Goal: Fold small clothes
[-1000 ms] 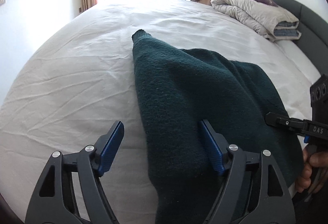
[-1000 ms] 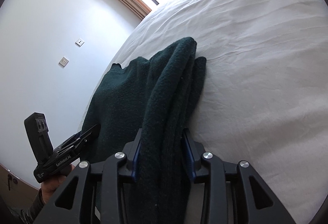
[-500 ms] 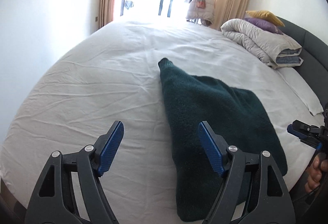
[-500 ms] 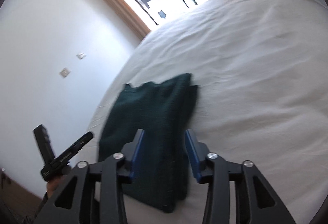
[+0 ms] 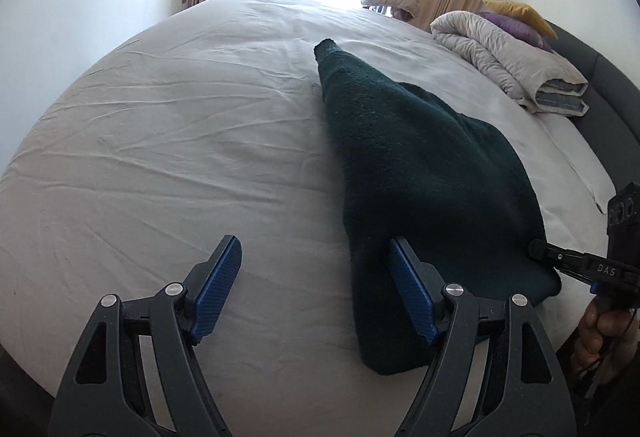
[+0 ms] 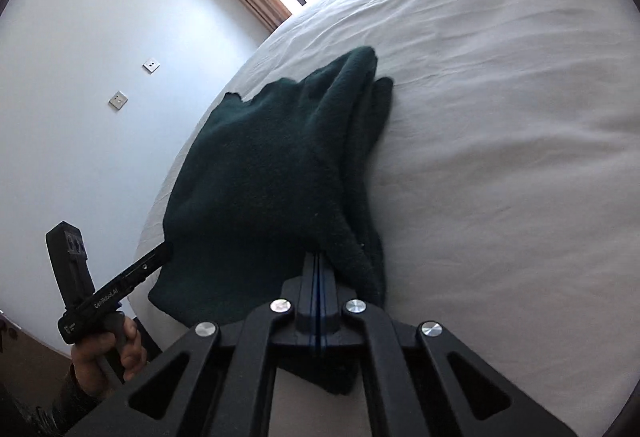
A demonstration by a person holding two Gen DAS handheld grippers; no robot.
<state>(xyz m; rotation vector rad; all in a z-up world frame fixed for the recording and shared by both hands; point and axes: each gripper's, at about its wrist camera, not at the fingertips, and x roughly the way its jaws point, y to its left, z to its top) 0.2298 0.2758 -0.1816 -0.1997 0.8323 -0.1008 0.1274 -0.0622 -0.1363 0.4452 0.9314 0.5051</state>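
Note:
A dark green knitted garment (image 5: 420, 173) lies folded lengthwise on the white bed sheet (image 5: 180, 141), one narrow end pointing to the window. My left gripper (image 5: 316, 289) is open just above the sheet; its right finger rests against the garment's near left edge and nothing is between the pads. My right gripper (image 6: 318, 269) is shut on the garment's (image 6: 272, 165) near edge, with a fold pinched at the fingertips. It also shows in the left wrist view (image 5: 538, 251) at the garment's right corner.
A folded grey duvet (image 5: 508, 57) with yellow and purple pillows lies at the bed's far right by the dark headboard (image 5: 608, 109). A window with curtains is beyond the bed. The left gripper also shows in the right wrist view (image 6: 160, 253).
My right gripper has closed on the garment's near edge; half a second ago its jaws were apart. The left gripper has dropped closer to the sheet, still open.

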